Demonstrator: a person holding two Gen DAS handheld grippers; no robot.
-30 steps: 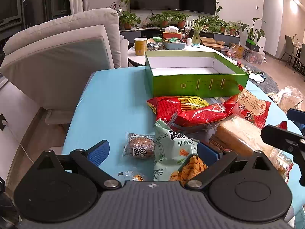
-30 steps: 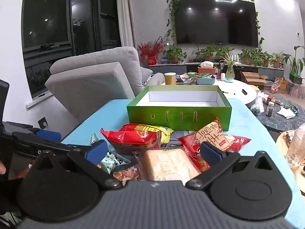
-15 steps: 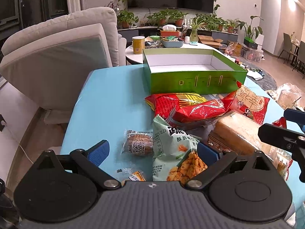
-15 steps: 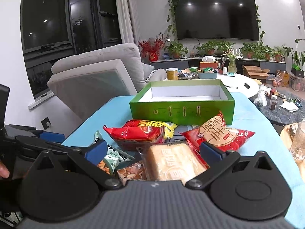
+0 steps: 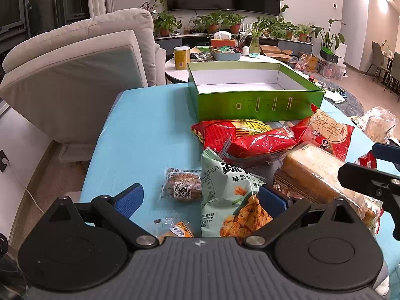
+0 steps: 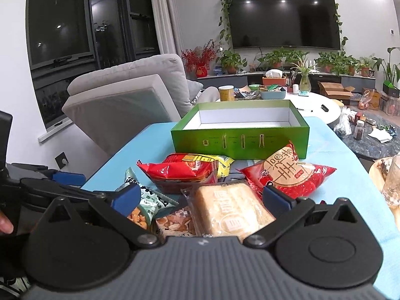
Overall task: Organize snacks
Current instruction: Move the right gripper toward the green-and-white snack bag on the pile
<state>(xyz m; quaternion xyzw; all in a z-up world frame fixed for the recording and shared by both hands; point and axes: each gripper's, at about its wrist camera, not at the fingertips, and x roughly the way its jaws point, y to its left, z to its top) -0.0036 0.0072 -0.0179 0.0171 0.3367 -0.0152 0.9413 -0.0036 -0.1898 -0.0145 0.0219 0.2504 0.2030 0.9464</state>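
With nothing yet in the open green cardboard box point(image 6: 240, 135), snacks heaped just before it on the blue tabletop point(image 5: 140, 135). Left gripper point(image 5: 200, 198) spread wide over the pale green crinkly snack bag point(image 5: 227, 195), right gripper point(image 6: 201, 197) likewise agape above the clear-wrapped sponge cake loaf point(image 6: 232, 210), neither holding anything. Probably light, soft and crushable, slippery film; best pinched gently across the loaf's middle, or at a bag's sealed edge.
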